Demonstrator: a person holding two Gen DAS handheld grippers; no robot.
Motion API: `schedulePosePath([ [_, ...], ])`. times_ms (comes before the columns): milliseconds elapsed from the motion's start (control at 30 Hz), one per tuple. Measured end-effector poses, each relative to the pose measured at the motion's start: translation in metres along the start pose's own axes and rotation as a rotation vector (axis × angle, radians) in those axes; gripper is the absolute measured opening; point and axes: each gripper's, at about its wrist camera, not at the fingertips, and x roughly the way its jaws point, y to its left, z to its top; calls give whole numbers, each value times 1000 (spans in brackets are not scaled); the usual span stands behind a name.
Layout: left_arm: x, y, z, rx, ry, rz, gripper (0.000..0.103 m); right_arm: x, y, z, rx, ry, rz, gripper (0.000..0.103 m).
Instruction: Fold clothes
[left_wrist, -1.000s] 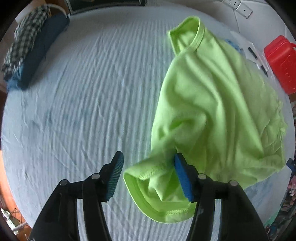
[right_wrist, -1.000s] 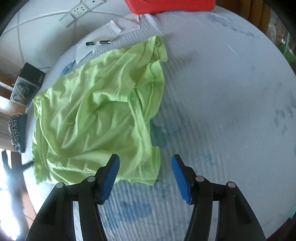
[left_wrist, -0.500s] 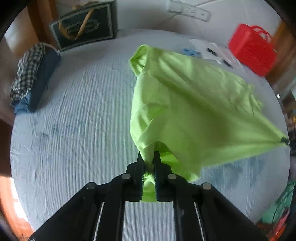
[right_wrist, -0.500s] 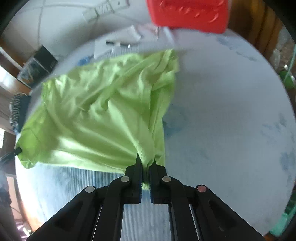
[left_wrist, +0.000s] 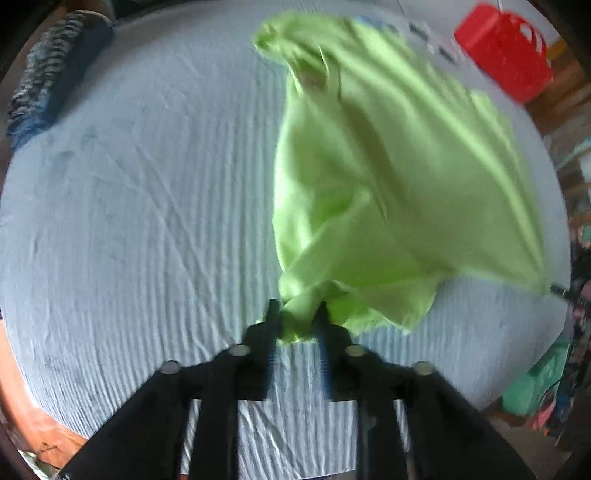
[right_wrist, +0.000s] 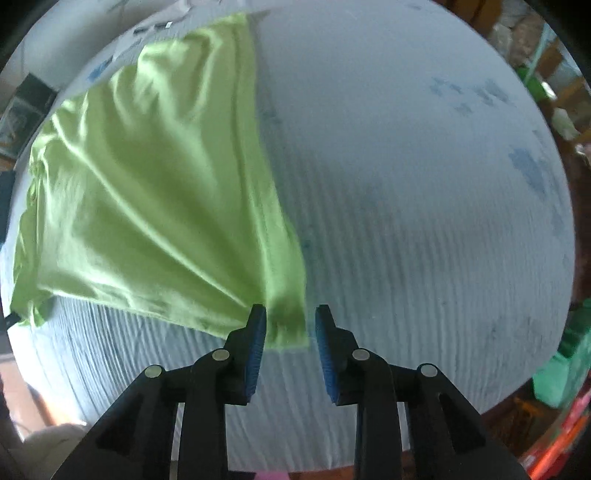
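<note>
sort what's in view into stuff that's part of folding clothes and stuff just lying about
Part of the job:
- lime green soft fabric shirt, spread over the bed
- left claw, open, shirt bunched between its fingers
- right claw, open, shirt corner between its fingers
- pale blue ribbed bedsheet as the folding surface

Just lying about:
- red plastic basket
- dark blue and checked cloth bundle

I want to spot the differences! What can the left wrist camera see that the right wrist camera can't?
Only the left wrist view shows the red basket and the folded dark clothes. Only the right wrist view shows blue stains on the sheet. Both show the green shirt on the striped sheet, with a corner between each gripper's open jaws: left gripper, right gripper.
</note>
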Motion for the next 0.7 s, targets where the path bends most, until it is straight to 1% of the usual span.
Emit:
schedulePosePath([
  [67, 0, 5, 16, -29, -38, 3, 51, -11, -4, 1, 36, -54, 35, 30],
  [100, -1, 8, 24, -44, -57, 4, 53, -16, -5, 2, 50, -85, 50, 31],
  [167, -1, 13, 41, -73, -94, 7, 55, -21, -4, 6, 70, -138, 73, 31],
  [233, -2, 18, 57, -102, -132, 10, 55, -20, 1, 9, 74, -170, 102, 31],
  [333, -1, 25, 81, -144, -182, 13, 55, -3, 16, 17, 58, -164, 139, 31],
  [433, 24, 22, 99, -161, -148, 3, 55, 20, 12, 1, 50, -128, 128, 31],
  [500, 40, 20, 109, -171, -126, -6, 55, 29, 14, -1, 50, -117, 129, 31],
  [567, 43, 12, 106, -159, -116, -18, 55, 33, 16, -4, 51, -117, 124, 31],
  [600, 43, 8, 104, -152, -114, -15, 55, 27, 20, -1, 30, -125, 122, 31],
  [700, 37, 4, 91, -133, -116, 40, 55, 8, 32, 7, -36, -151, 116, 31],
])
